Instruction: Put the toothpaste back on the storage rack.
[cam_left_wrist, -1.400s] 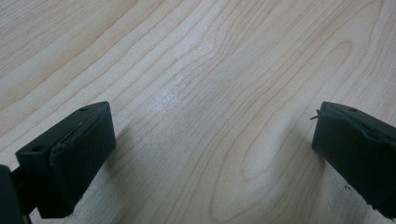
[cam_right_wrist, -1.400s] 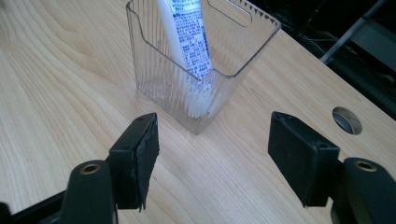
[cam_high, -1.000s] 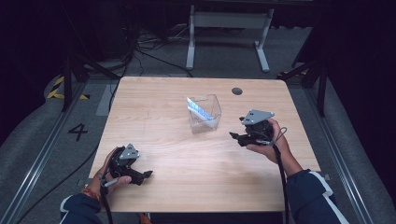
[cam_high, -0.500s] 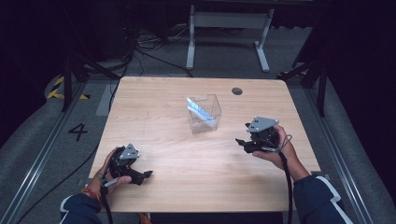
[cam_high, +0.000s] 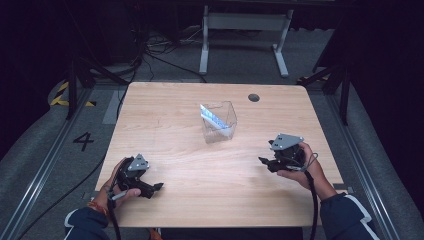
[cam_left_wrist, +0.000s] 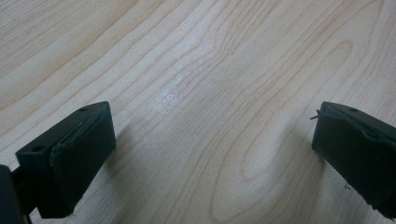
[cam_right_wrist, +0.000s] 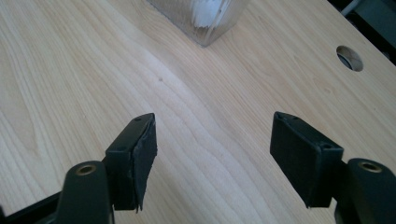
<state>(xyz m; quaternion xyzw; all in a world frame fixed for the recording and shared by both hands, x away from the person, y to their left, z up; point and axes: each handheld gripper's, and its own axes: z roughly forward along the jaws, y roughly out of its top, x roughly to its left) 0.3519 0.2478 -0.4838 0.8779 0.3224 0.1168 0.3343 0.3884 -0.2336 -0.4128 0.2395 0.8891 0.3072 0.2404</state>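
Centrally, clear box (cam_high: 220, 122), blue-white packet (cam_high: 212, 118) inside

A dark lab: wooden table (cam_high: 170, 125) on floor rails (cam_high: 40, 172), loose cables (cam_high: 150, 55), taped number 4 (cam_high: 83, 141).

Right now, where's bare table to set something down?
Free: the wide strip between the left gripper and right gripper, and the table's far-left corner. Tighter: around the clear container mid-table, and by the round hole far right.
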